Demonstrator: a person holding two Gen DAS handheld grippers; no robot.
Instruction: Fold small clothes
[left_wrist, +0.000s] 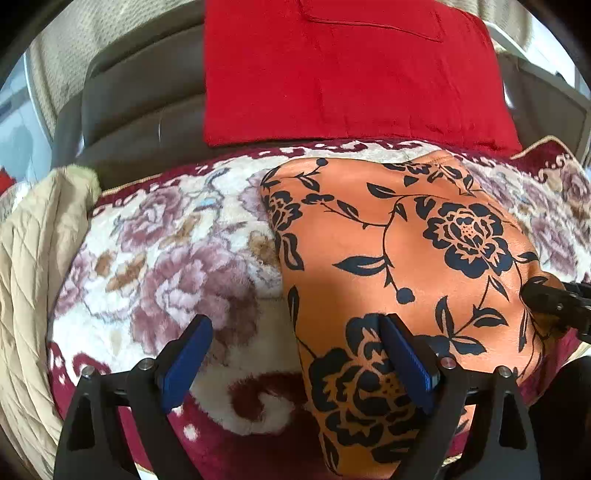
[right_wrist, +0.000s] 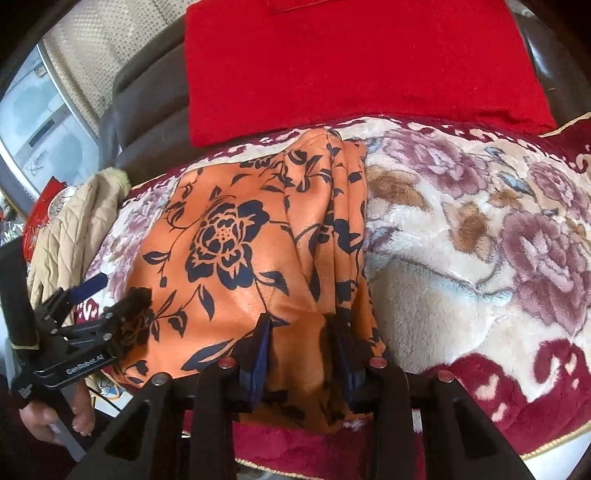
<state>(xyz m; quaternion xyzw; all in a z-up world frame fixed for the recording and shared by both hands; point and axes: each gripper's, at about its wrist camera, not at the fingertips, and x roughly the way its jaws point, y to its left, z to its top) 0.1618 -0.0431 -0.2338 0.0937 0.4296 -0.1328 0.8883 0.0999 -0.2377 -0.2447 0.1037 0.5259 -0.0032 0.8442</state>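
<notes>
An orange garment with a dark blue flower print (left_wrist: 406, 236) lies folded on a plush floral blanket (left_wrist: 166, 251). My left gripper (left_wrist: 295, 323) stands open over the garment's near left edge. One blue pad hangs over the blanket and the other over the cloth, and nothing is pinched between them. In the right wrist view the garment (right_wrist: 236, 236) has its right side gathered in pleats. My right gripper (right_wrist: 301, 326) is shut on that bunched fabric at the near edge. The left gripper (right_wrist: 110, 291) shows at the cloth's left corner. The right gripper (left_wrist: 554, 299) shows at the frame's right edge.
A red cushion (left_wrist: 347, 70) leans on the brown sofa back (left_wrist: 140, 96) behind the blanket. A beige quilted jacket (left_wrist: 33, 258) lies to the left. A person's hand (right_wrist: 55, 421) holds the left gripper's handle. The blanket's right half (right_wrist: 480, 240) bears no clothes.
</notes>
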